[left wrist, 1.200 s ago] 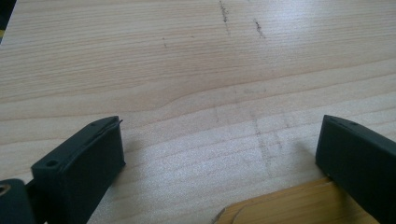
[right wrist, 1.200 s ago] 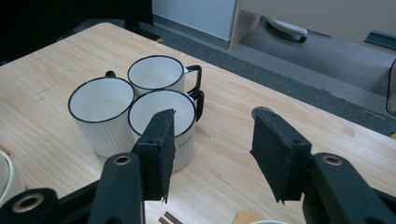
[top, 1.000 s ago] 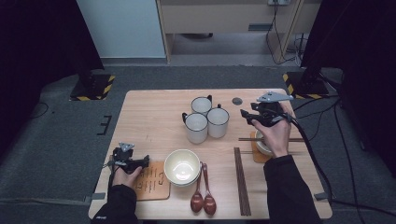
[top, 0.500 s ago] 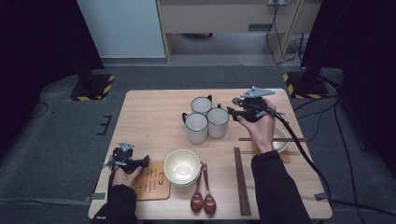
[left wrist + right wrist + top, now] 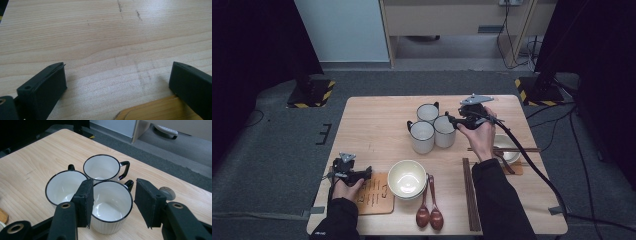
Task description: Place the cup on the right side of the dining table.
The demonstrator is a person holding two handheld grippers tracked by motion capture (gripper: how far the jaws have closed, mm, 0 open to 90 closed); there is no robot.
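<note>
Three white mugs with black rims stand together at the back middle of the table: a far mug [image 5: 428,113], a left mug [image 5: 422,136] and a right mug [image 5: 444,131]. My right gripper [image 5: 452,120] hovers just right of them, open. In the right gripper view the gripper [image 5: 114,185] straddles the nearest mug [image 5: 112,206], its left jaw over that mug's left rim, the pads not pressing. The other mugs [image 5: 62,187] [image 5: 101,167] sit behind. My left gripper [image 5: 364,172] rests at the front left, and its view shows the gripper [image 5: 118,67] open over bare wood.
A wooden board [image 5: 374,192] [image 5: 155,110] lies by the left gripper. A cream bowl [image 5: 407,177], two brown spoons [image 5: 428,212] and chopsticks [image 5: 469,195] lie along the front. A small bowl [image 5: 508,146] sits right. A small grey disc [image 5: 167,192] lies beyond the mugs.
My right hand has moved left from above the small bowl to the mugs, its jaws still wide. The left hand has stayed in place.
</note>
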